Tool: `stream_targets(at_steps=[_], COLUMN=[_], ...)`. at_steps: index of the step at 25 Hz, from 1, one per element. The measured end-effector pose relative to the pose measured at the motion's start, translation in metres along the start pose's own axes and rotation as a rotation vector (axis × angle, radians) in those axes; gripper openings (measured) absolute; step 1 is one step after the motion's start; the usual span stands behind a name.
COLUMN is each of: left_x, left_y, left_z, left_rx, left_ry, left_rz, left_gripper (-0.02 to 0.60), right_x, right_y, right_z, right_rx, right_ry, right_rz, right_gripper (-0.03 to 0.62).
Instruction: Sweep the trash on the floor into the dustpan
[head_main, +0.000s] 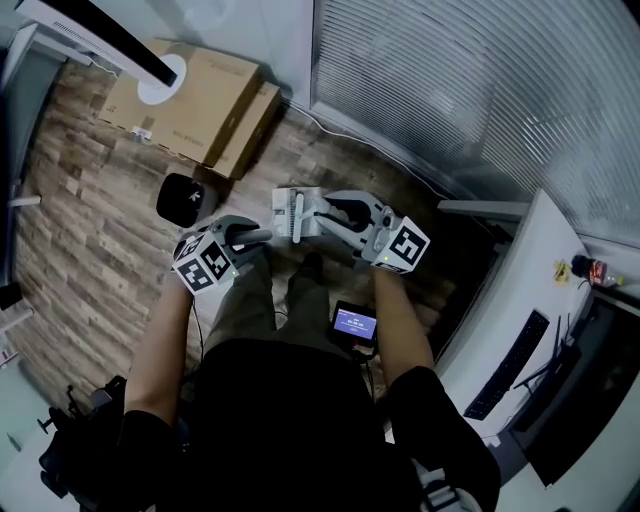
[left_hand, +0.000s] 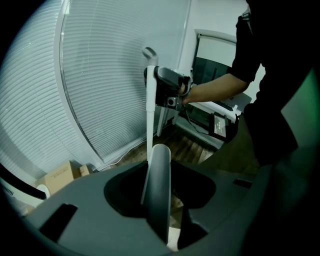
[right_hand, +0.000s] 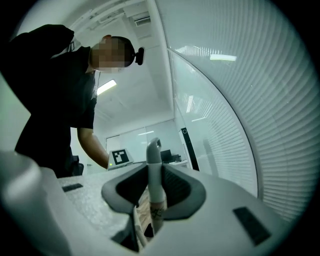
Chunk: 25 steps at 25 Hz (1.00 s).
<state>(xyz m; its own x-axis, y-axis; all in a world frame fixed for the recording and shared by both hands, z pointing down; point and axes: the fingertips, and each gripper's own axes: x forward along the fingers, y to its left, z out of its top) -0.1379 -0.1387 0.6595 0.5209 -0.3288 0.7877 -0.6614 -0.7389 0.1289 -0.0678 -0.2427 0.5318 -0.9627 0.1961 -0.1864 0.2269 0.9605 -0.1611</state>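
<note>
From above, the white dustpan and broom set (head_main: 297, 212) shows foreshortened between my two grippers. My left gripper (head_main: 262, 236) is shut on a thick grey handle (left_hand: 157, 190), which stands up between its jaws (left_hand: 159, 200). Behind it a thin white pole (left_hand: 149, 115) with a hooked top rises to my right gripper (left_hand: 167, 86). My right gripper (head_main: 325, 210) is shut on that pole (right_hand: 153, 175), whose hooked end sticks out above the jaws (right_hand: 152, 197). The left gripper's marker cube (right_hand: 119, 156) shows beyond it. No trash is visible on the wood-pattern floor (head_main: 90, 230).
Cardboard boxes (head_main: 195, 105) lie at the far left by the wall, with a black round object (head_main: 182, 198) just in front of them. Window blinds (head_main: 450, 80) run along the far side. A white desk (head_main: 520, 300) with a keyboard (head_main: 510, 365) stands at the right.
</note>
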Motion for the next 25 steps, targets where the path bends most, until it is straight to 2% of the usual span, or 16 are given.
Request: stream_targets(at_steps=[3, 5, 7, 9, 14, 17, 22, 25], left_x=[-0.001, -0.002, -0.006, -0.014, -0.052, -0.087, -0.153, -0.191], left_y=[-0.001, 0.001, 0.004, 0.006, 0.006, 0.007, -0.002, -0.012], left_z=[-0.003, -0.004, -0.003, 0.001, 0.032, 0.060, 0.114, 0.135], left_rx=[0.000, -0.002, 0.004, 0.019, 0.053, 0.036, -0.080, -0.131], left_ry=[-0.001, -0.003, -0.013, -0.036, -0.137, -0.285, -0.656, -0.845], left_rz=[0.019, 0.041, 0.065, 0.082, 0.126, 0.177, 0.287, 0.347], left_gripper=[0.137, 0.142, 0.181, 0.207, 0.206, 0.173, 0.101, 0.024], right_x=[-0.015, -0.029, -0.042, -0.052, -0.082, -0.103, -0.130, -0.139], right_y=[-0.001, -0.006, -0.011, -0.009, 0.001, 0.009, 0.030, 0.052], right_z=[0.011, 0.023, 0.031, 0.038, 0.065, 0.090, 0.144, 0.173], right_rx=[-0.032, -0.035, -0.035, -0.048, -0.060, -0.061, -0.044, -0.067], right_ry=[0.029, 0.033, 0.062, 0.098, 0.099, 0.074, -0.019, -0.072], right_rz=[-0.036, -0.090, -0.162, -0.219, -0.348, -0.444, -0.610, -0.701], right_gripper=[0.091, 0.090, 0.091, 0.091, 0.092, 0.094, 0.100, 0.100])
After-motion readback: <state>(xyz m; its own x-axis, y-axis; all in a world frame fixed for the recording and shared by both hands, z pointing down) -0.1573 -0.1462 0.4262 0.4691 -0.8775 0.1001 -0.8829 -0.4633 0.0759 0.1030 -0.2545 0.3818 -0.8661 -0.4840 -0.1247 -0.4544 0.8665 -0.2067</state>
